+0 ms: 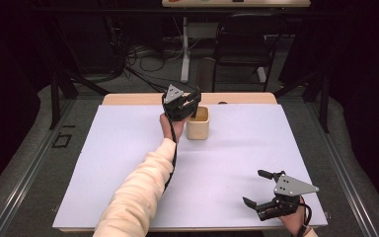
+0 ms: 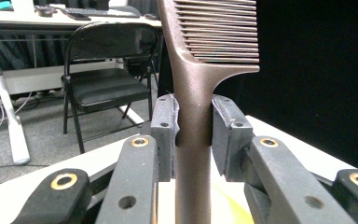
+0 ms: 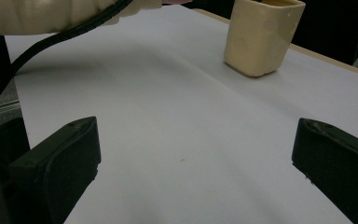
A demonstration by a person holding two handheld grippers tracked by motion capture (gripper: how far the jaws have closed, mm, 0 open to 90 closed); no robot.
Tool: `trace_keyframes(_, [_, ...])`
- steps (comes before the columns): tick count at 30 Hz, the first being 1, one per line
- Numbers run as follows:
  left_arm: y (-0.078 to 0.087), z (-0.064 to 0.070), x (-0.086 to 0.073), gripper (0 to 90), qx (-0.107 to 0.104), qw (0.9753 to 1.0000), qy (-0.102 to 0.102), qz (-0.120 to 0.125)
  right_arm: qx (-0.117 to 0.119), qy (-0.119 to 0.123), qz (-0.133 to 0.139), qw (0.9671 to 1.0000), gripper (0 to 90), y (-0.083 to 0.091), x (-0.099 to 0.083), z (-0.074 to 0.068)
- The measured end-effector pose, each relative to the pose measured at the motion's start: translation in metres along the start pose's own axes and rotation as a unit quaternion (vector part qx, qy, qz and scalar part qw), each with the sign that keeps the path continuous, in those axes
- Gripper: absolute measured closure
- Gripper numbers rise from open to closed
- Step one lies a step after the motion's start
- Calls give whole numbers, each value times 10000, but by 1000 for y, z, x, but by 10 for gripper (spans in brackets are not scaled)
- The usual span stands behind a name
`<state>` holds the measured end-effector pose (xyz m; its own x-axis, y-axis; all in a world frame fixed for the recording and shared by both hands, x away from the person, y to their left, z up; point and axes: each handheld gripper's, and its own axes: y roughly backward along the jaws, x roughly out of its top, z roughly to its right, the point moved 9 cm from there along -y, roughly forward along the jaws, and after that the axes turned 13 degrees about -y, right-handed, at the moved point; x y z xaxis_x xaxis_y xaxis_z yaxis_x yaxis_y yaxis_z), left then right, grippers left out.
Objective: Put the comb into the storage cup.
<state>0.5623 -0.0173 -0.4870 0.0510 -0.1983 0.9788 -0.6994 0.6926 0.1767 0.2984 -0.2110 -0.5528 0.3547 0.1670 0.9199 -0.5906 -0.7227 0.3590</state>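
High view, right tongs [image 1: 254,190]: nearest the camera, at the lower right of the frame; seen spread wide and empty, held low over the white desk [image 1: 237,163].
High view, left tongs [image 1: 191,102]: placed at upper centre, right at the rim of the cream cup [image 1: 198,127]; a thin dark piece is seen reaching down into the cup's mouth.
High view, hard to make out: the comb is too small here to be told apart from the tongs.
Left gripper view, comb [image 2: 200,70]: a brown comb is pinched by its handle between the two pads [image 2: 162,135], upright, teeth toward the upper right of the frame.
Left gripper view, cut off: the handle's lower end and the comb's top run out of frame; the cup's inside is barely seen.
Right gripper view, cup: stood at the upper right, well apart from the spread jaws at the lower corners.
Step, as judged: the comb is being stood in, or drawn from, the cup; which one cannot be told.
Next move, as judged: a straight vertical path would be needed, so the cup is not tipped.
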Motion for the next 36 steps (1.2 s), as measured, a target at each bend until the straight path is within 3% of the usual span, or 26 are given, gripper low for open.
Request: trace_keyframes(36, [-6,1,-18,723,-124,9993,-166,-323,2,-4,-11,10000,6,0,0,0])
